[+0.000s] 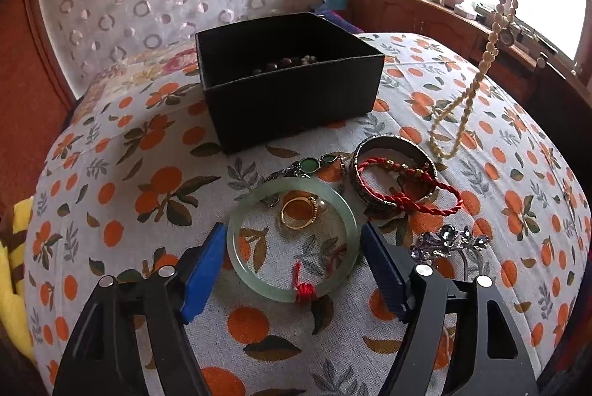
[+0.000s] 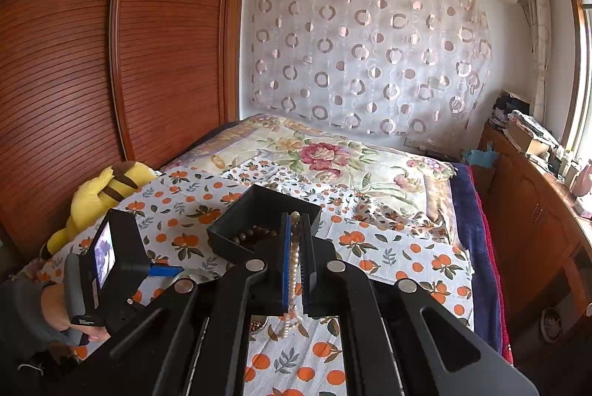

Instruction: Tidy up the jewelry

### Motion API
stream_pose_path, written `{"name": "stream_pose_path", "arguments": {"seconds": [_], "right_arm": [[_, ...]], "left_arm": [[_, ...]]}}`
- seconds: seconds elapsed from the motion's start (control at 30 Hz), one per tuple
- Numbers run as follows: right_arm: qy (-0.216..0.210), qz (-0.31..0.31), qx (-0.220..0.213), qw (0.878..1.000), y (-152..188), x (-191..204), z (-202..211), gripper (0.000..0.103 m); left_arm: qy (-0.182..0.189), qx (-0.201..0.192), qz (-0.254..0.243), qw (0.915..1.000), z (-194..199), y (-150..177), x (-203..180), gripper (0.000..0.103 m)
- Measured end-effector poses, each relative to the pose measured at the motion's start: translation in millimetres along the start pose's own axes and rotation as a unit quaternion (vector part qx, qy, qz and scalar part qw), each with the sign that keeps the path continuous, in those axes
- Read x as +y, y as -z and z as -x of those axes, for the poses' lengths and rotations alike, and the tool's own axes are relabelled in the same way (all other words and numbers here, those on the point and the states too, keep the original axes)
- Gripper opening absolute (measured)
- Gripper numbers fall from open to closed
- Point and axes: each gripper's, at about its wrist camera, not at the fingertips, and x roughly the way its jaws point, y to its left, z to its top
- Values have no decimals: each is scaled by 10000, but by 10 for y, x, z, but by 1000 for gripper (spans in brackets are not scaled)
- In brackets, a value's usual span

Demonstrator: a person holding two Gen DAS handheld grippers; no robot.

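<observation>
My left gripper (image 1: 294, 249) is open, its blue fingers on either side of a pale green jade bangle (image 1: 292, 240) that lies on the orange-print cloth. A gold ring (image 1: 299, 211) lies inside the bangle. Beyond are a silver bangle (image 1: 392, 174) with a red cord bracelet (image 1: 410, 188), a green-stone piece (image 1: 314, 164) and a crystal brooch (image 1: 449, 242). A black box (image 1: 288, 77) holds dark beads. My right gripper (image 2: 295, 229) is shut on a pearl necklace (image 2: 294, 270), which hangs at the right of the left wrist view (image 1: 477, 74), above the cloth.
A yellow plush toy (image 2: 107, 188) lies at the bed's left by the wooden wardrobe (image 2: 111, 44). A wooden cabinet with clutter (image 2: 536, 174) runs along the right under the window. The left gripper's handle and hand (image 2: 92, 285) are at lower left.
</observation>
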Motion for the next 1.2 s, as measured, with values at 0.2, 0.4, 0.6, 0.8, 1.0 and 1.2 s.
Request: {"name": "stream_pose_path", "arguments": {"seconds": [0.2, 0.4, 0.6, 0.8, 1.0, 1.2], "right_arm": [[-23, 20, -61, 10000, -82, 1, -15, 5], [-44, 21, -188, 9998, -308, -4, -50, 5], [-44, 27, -335, 9994, -607, -7, -111, 5], [-83, 37, -373, 9993, -864, 1, -271, 5], [-105, -73, -308, 9994, -970, 14, -424, 5], [-247, -222, 92, 9994, -801, -4, -759, 5]], "left_arm": [[-33, -201, 83, 9998, 140, -33, 46, 69], [-74, -636, 179, 9978, 469, -258, 139, 69], [-125, -909, 312, 9953, 670, -514, 266, 69], [-169, -1103, 361, 9931, 765, -725, 332, 69], [-197, -1129, 389, 9926, 716, -810, 364, 69], [-200, -1099, 470, 9926, 631, -838, 451, 69]]}}
